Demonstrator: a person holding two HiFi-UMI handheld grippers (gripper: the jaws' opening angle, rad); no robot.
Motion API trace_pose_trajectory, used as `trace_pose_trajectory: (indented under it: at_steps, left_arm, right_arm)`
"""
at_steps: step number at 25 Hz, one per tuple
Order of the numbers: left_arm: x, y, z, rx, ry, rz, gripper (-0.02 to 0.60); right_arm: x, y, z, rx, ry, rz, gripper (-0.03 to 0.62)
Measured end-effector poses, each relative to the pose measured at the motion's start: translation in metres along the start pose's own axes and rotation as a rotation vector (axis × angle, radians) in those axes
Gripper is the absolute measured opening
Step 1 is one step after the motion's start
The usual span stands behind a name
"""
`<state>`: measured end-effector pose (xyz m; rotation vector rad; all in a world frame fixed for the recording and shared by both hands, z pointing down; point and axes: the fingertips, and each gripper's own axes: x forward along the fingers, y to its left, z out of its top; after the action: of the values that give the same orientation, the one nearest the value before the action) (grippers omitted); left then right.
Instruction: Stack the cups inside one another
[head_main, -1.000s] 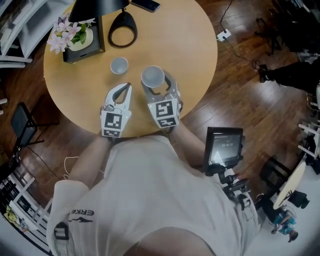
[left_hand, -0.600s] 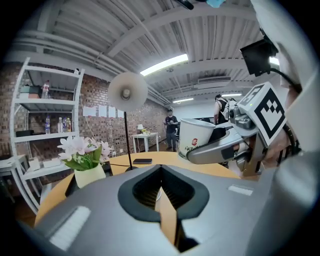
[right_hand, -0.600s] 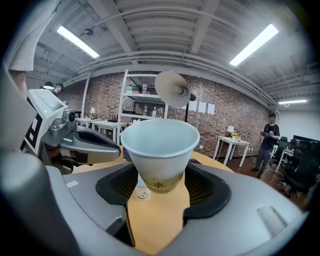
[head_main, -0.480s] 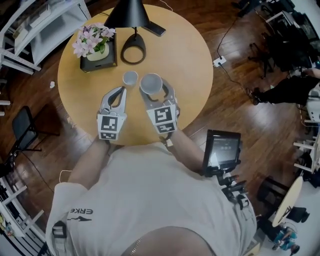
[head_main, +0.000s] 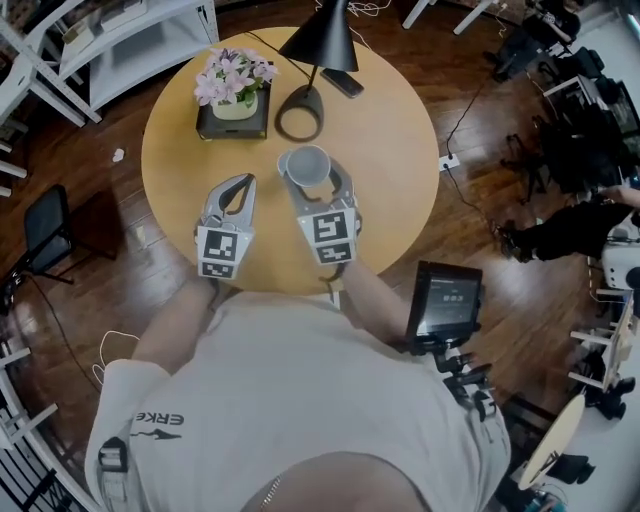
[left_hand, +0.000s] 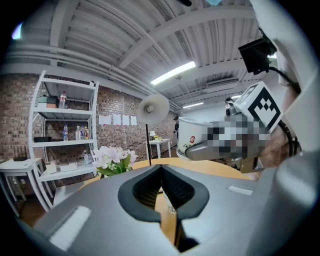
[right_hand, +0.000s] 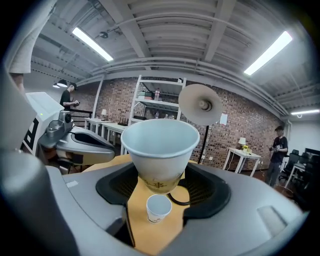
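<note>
Your right tool (head_main: 309, 178) grips the larger cup (right_hand: 160, 147) upright, clear of the worktop (head_main: 400, 130) and above the small cup (right_hand: 159, 208) standing there, seemingly lined up for nesting, while your left tool (head_main: 245, 183) hangs closed and empty alongside.

Your right gripper (head_main: 308, 172): matt grey plastic, ribbed black pads (right_hand: 120, 187). Held cup (right_hand: 160, 145): matt white paper. Table (head_main: 390, 130): smooth pale wood. Floor (head_main: 480, 230), your 3 o'clock: glossy dark wood.

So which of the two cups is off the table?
The raised cup, clamped in the right gripper; the other cup stands upright on the table below it.
</note>
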<state>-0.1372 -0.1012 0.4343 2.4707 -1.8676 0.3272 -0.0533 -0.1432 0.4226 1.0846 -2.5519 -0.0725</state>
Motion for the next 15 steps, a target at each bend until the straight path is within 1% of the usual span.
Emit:
trace_pose_trajectory:
  at_steps: [3, 7, 15]
  left_arm:
    - [-0.004, 0.010, 0.000, -0.006, -0.005, 0.012, 0.002]
    - [-0.002, 0.018, 0.001, -0.012, -0.007, 0.007, 0.002]
    - [0.017, 0.026, -0.017, -0.036, 0.027, -0.030, 0.002]
  right_arm:
    - [0.006, 0.010, 0.003, -0.009, 0.006, 0.015, 0.307]
    - [0.015, 0.015, 0.000, -0.008, 0.030, 0.016, 0.307]
    - [0.038, 0.005, -0.025, 0.027, 0.110, -0.011, 0.307]
